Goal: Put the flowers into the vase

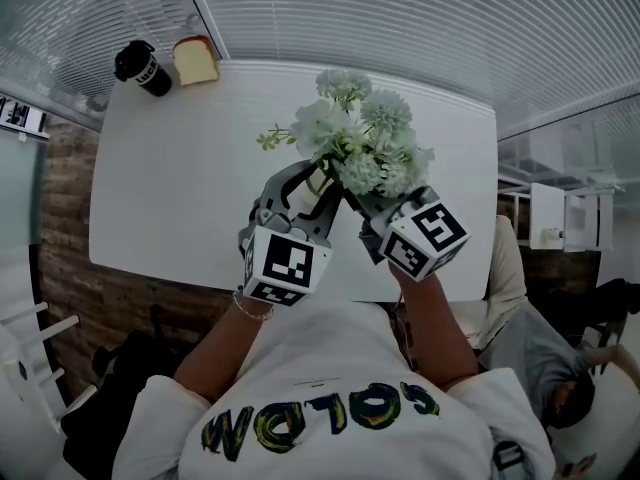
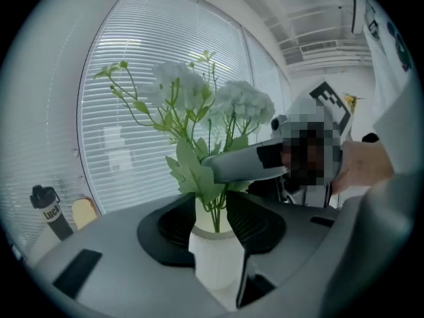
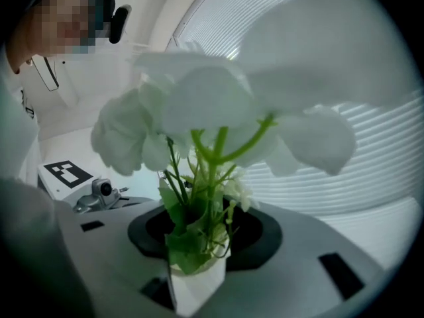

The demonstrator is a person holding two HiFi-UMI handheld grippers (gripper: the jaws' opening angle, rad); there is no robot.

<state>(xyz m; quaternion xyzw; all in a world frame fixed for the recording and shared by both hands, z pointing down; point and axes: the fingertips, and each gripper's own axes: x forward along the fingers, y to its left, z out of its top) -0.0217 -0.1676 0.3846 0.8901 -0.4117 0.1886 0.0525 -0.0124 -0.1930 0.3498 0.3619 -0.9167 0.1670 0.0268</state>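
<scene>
A white vase [image 1: 319, 182] holds a bunch of pale green and white flowers [image 1: 364, 138] above the white table [image 1: 170, 188]. My left gripper [image 1: 312, 192] is shut on the vase; in the left gripper view its black pads [image 2: 165, 224] press the vase [image 2: 215, 260] on both sides. My right gripper [image 1: 357, 201] reaches in from the right at stem height, and its grey finger [image 2: 242, 164] crosses in front of the leaves. In the right gripper view the stems [image 3: 202, 197] stand between the jaws of the right gripper [image 3: 199, 244], which look open around them. The blooms [image 3: 218, 105] fill that view.
A black tumbler [image 1: 142, 68] and a slice of bread [image 1: 195, 60] sit at the table's far left corner, by the window blinds. The table's near edge is right under my grippers. Another person [image 1: 560, 388] sits low at the right. A brick wall runs along the left.
</scene>
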